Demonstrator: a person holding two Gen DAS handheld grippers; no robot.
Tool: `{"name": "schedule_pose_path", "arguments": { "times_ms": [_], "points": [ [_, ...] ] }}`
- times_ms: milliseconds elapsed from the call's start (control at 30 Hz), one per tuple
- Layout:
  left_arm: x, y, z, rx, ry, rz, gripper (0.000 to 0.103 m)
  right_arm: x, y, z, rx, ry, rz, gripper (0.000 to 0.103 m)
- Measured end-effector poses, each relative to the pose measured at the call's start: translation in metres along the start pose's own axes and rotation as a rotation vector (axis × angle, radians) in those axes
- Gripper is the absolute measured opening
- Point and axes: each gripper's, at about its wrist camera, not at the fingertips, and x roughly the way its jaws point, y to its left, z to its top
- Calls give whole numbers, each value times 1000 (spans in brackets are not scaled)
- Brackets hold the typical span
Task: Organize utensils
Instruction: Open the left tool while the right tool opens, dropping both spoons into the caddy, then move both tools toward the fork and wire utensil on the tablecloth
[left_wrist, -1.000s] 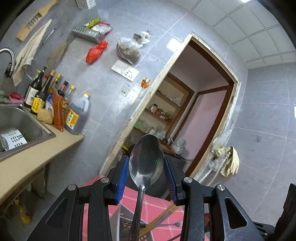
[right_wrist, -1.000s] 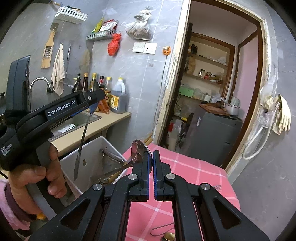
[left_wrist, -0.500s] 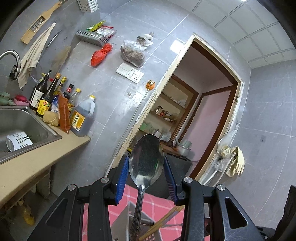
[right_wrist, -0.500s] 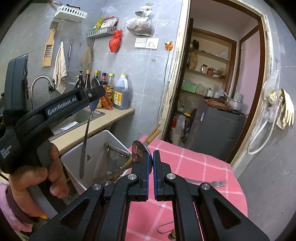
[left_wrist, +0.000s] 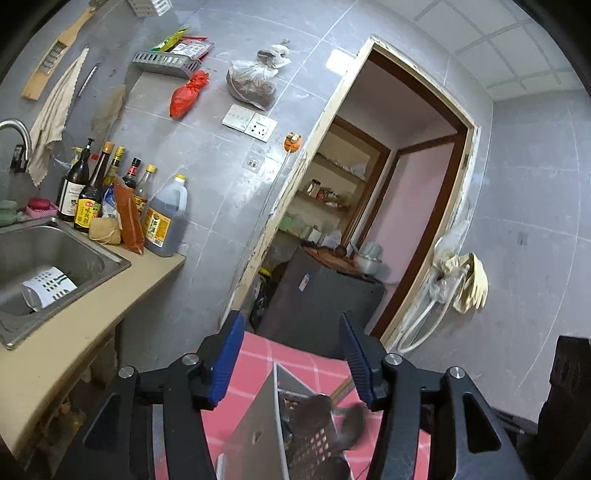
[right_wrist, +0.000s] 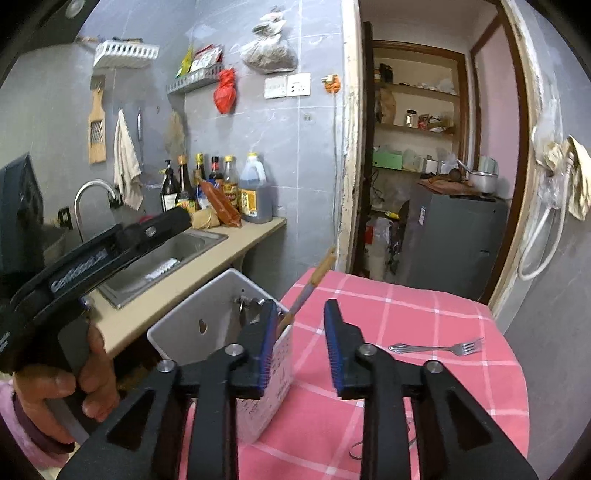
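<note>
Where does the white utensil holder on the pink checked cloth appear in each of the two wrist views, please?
Left wrist view: the white utensil holder sits at bottom centre, between the opening, empty fingers of the left gripper.
Right wrist view: it stands left of centre at the table edge, partly behind the right gripper's left finger.
Shared landmark: the large dark oil jug on the counter.

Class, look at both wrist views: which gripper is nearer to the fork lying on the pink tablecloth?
Right. The right gripper hangs open just left of the fork, by the white utensil holder; the left gripper, jaws opening, sits beyond that holder.
</note>
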Motion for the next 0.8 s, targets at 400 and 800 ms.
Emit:
{"name": "schedule_pose_path", "arguments": {
  "times_ms": [400,800],
  "points": [
    [-27,-62,21,161,32,26,101,-78,-63,14,171,-204,-129,81],
    [-7,-136,-19,268,106,-50,103,-128,-149,-23,247,-246,-283,102]
  ]
}}
